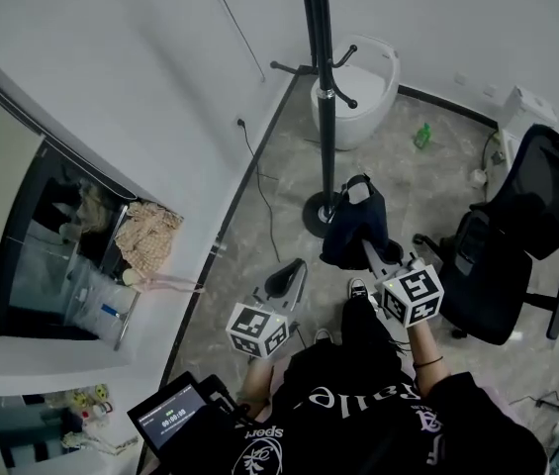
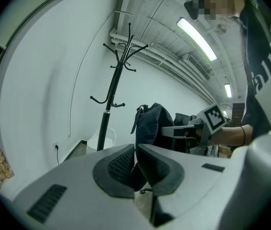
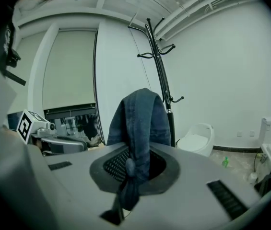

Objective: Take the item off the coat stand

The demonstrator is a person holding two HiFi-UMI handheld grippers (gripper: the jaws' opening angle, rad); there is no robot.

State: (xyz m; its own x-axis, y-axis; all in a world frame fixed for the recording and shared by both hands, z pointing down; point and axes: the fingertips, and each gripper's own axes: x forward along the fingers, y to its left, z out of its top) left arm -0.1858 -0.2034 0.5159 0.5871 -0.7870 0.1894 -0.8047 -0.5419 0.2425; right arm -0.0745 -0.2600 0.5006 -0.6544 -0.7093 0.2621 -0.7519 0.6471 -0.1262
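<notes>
Denim item (image 3: pixel 142 123): dark blue cloth, off the stand, hanging in the air from the right gripper; whether it is a bag or a cap I cannot tell.
Where it is: in front of the person, above the floor (image 1: pixel 289 166) near the stand's base (image 1: pixel 319 216), apart from the pole and from every hook.
Right gripper (image 3: pixel 134 169): clenched on a narrow fold or strap of the item; most of the cloth rises and drapes beyond the jaws.
Left gripper (image 2: pixel 136 164): jaws pressed together with nothing between them, held beside the right one and not touching the item.
Stand (image 1: pixel 321 97): black pole, its hooks bare in all views.
Around: white tub chair (image 1: pixel 363 87) behind the stand, black office chair (image 1: pixel 516 236) at the right.
Stage: the removal looks done; carrying away or setting down is likely what remains.
Risk, slip: the grip takes only a thin strip, so a quick swing could pull it free and drop the item to the floor.
Risk, snag: the loose cloth hangs near the pole; a sweep toward it could catch the lower hooks (image 1: pixel 343 97).
</notes>
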